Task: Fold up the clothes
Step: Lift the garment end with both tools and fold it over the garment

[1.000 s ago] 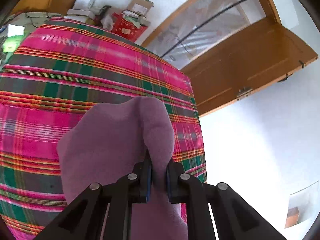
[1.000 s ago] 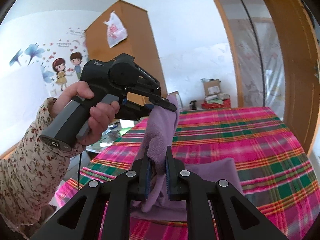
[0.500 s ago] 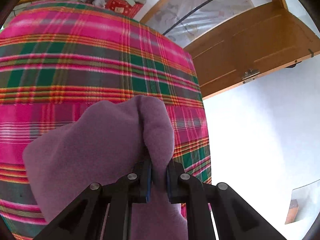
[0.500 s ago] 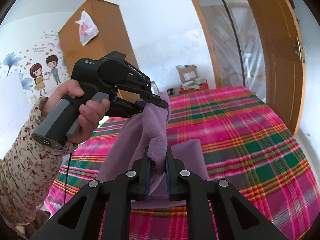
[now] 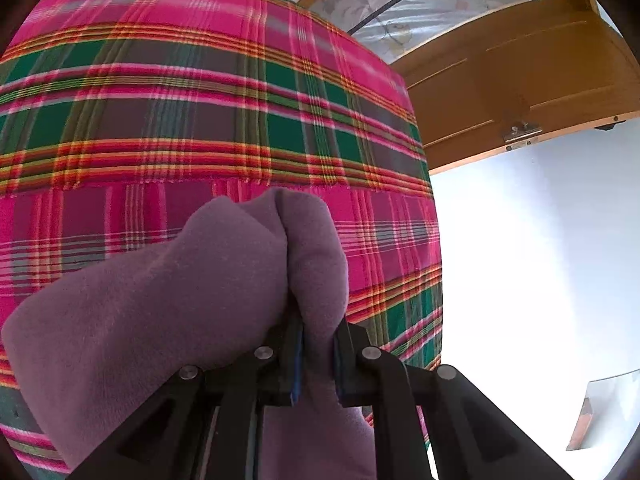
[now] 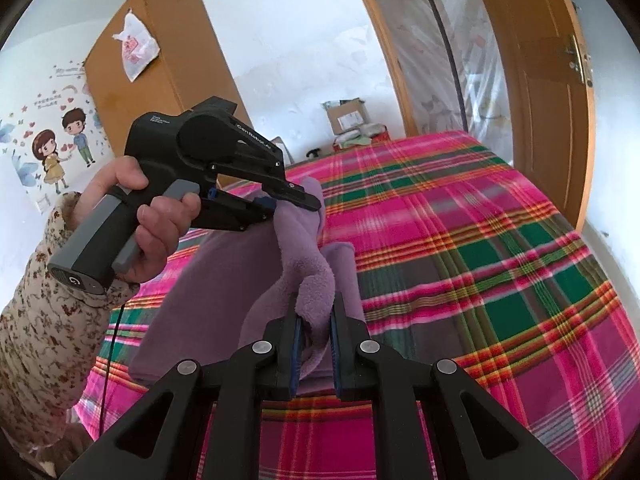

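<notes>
A purple fleece garment [image 5: 168, 300] hangs between both grippers above a bed with a pink and green plaid cover [image 5: 200, 100]. My left gripper [image 5: 316, 344] is shut on one bunched edge of it. My right gripper [image 6: 314, 328] is shut on another edge of the garment [image 6: 224, 280]. In the right wrist view the left gripper [image 6: 296, 204] is held up to the left, pinching the cloth, which drapes down onto the plaid cover [image 6: 480, 248]. The garment's lower part is hidden behind the fingers.
A wooden door [image 6: 544, 92] stands open at the right of the bed. A wooden wardrobe [image 6: 156, 64] with a plastic bag on it stands at the back left. Cardboard boxes [image 6: 348, 116] lie beyond the bed's far end. A white wall [image 5: 532, 260] borders the bed's side.
Both grippers have carried the purple garment further over the bed toward the door side. The grips have not changed.
</notes>
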Demonstrator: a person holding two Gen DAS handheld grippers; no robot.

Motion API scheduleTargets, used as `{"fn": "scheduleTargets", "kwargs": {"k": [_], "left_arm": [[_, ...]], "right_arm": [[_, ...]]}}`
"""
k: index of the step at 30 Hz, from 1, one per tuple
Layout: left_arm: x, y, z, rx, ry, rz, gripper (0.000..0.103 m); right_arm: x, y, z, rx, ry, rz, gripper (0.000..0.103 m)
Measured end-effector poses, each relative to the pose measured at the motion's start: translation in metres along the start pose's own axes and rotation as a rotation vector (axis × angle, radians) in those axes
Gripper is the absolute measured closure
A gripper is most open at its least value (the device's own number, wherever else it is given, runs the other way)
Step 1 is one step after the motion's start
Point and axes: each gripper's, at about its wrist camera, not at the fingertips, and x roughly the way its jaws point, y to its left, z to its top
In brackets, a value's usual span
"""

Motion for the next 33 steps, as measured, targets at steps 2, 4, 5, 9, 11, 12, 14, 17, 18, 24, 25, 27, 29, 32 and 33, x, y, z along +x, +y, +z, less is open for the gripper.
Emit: {"fn": "scheduleTargets", "kwargs": {"k": [2,4,5,9,11,12,14,17,18,24,25,27,29,32,33], "left_arm": [[0.005,0.001,0.002,-0.004,0.006,-0.001,0.090],[0.009,0.001,0.003,-0.003,0.013,0.000,0.089],[0.010,0.002,0.003,-0.005,0.015,-0.001,0.089],[0.015,0.002,0.004,-0.003,0.021,-0.002,0.087],[0.015,0.002,0.003,0.007,0.020,-0.008,0.084],[0.014,0.001,0.003,0.011,0.019,-0.012,0.084],[0.009,0.000,0.002,0.020,0.011,-0.018,0.083],[-0.004,-0.005,-0.003,0.077,-0.013,-0.008,0.080],[-0.009,-0.007,-0.006,0.102,-0.024,-0.002,0.079],[-0.046,0.005,-0.015,0.096,-0.114,-0.009,0.079],[-0.049,0.009,-0.017,0.090,-0.116,-0.006,0.079],[-0.054,0.019,-0.023,0.078,-0.111,-0.002,0.079],[-0.058,0.028,-0.030,0.075,-0.118,0.019,0.079],[-0.065,0.040,-0.041,0.071,-0.126,0.016,0.078],[-0.068,0.044,-0.045,0.066,-0.130,0.009,0.079]], "right_arm": [[0.002,-0.002,-0.001,0.008,0.007,-0.009,0.091],[0.004,-0.006,-0.002,0.017,0.015,-0.016,0.091],[0.005,-0.008,-0.003,0.023,0.020,-0.017,0.091],[0.009,-0.013,-0.004,0.041,0.034,-0.021,0.091],[0.012,-0.018,-0.006,0.058,0.049,-0.020,0.091],[0.013,-0.019,-0.007,0.066,0.055,-0.019,0.091],[0.015,-0.023,-0.008,0.081,0.069,-0.015,0.090],[0.016,-0.026,-0.009,0.093,0.080,-0.009,0.087],[0.016,-0.028,-0.009,0.097,0.083,-0.010,0.087],[0.016,-0.035,-0.015,0.124,0.100,-0.026,0.085],[0.015,-0.034,-0.015,0.121,0.098,-0.030,0.085],[0.013,-0.034,-0.015,0.113,0.095,-0.039,0.085],[0.011,-0.035,-0.016,0.108,0.100,-0.053,0.084],[0.006,-0.040,-0.017,0.098,0.102,-0.091,0.084],[0.004,-0.041,-0.017,0.098,0.097,-0.107,0.084]]}}
